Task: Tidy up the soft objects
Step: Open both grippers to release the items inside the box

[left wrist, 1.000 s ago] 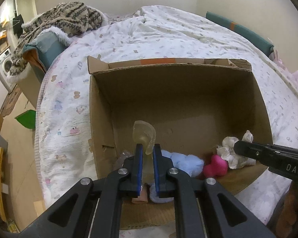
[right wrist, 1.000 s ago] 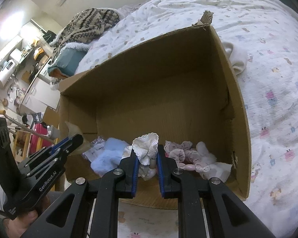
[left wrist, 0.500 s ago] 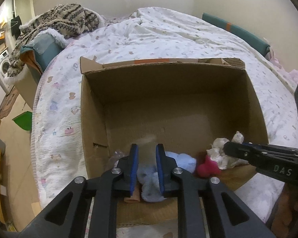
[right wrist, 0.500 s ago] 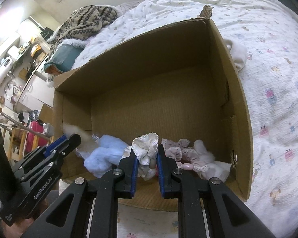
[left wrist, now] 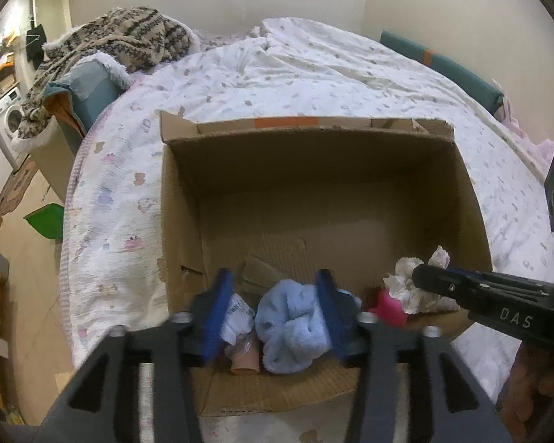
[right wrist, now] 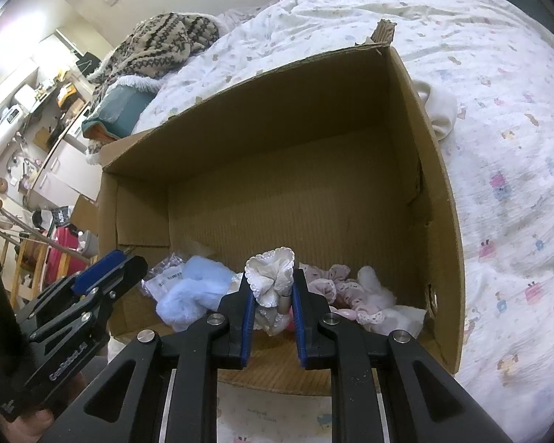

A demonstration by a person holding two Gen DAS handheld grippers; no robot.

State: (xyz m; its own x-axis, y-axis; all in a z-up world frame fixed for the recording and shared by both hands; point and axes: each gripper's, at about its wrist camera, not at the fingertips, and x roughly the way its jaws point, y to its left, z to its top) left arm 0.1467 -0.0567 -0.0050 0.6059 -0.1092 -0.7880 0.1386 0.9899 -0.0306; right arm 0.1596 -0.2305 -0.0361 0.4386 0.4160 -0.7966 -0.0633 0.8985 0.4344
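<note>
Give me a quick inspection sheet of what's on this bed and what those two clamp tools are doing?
Surface: white printed bedspread.
Job's things: brown cardboard box holding a fluffy light-blue cloth, a pink item and frilly pink-white fabrics.
Clutter: patterned knit blanket.
Grippers: left gripper opening over the blue cloth; right gripper shut on a white lace-edged cloth.
Cables: nothing seen.
Surroundings: washing machine, cluttered shelves.

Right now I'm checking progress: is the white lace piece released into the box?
No. The right tool is shut on the white lace piece, above the box floor.
</note>
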